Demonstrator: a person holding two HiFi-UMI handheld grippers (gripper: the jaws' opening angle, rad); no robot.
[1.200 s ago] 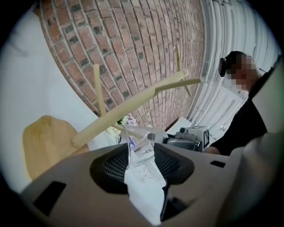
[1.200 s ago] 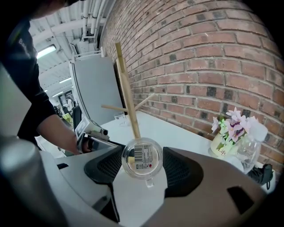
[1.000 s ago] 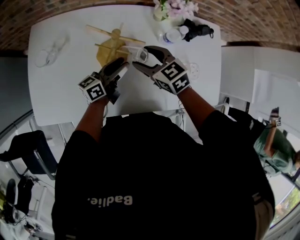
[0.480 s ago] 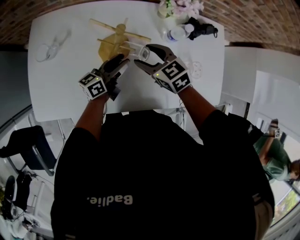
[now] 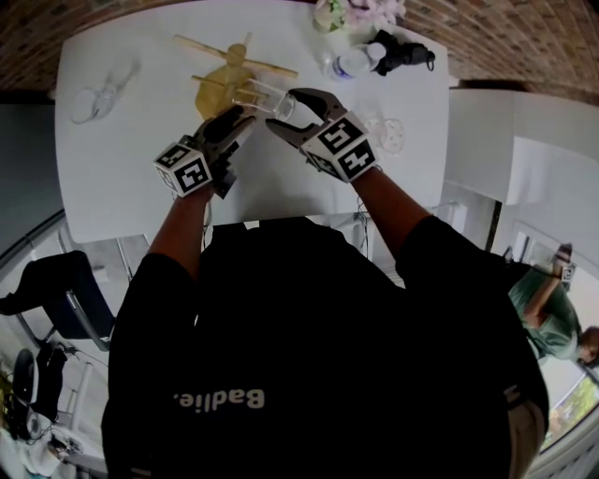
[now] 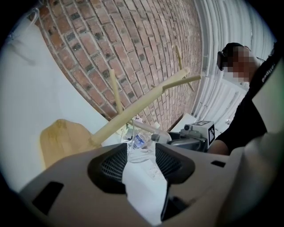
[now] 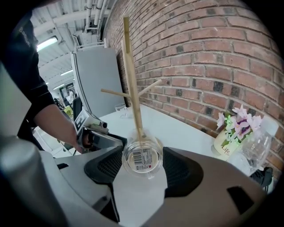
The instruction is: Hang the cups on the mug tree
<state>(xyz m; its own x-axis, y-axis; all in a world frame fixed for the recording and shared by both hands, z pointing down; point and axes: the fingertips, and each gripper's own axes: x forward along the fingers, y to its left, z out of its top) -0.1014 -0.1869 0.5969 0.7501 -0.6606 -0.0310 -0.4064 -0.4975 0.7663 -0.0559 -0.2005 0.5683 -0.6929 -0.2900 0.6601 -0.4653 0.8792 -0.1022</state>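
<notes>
A wooden mug tree (image 5: 229, 77) stands at the back of the white table (image 5: 122, 187); its pole (image 7: 132, 80) rises straight ahead in the right gripper view. My right gripper (image 5: 292, 110) is shut on a clear glass cup (image 5: 267, 97), whose labelled base (image 7: 142, 160) sits between the pads. My left gripper (image 5: 236, 122) is just left of it. Its jaws have just been opening and now stand open, with part of the cup (image 6: 140, 142) in the gap between them. The tree leans across the left gripper view (image 6: 142, 104).
Another clear cup (image 5: 98, 94) lies at the table's far left and a glass (image 5: 386, 134) stands to the right. A flower vase (image 5: 342, 14), a water bottle (image 5: 348, 65) and a black object (image 5: 402, 56) crowd the back right corner. A brick wall (image 7: 213, 53) runs behind.
Both grippers and the cup stay at the same spot beside the tree. The left jaws look slightly wider apart.
</notes>
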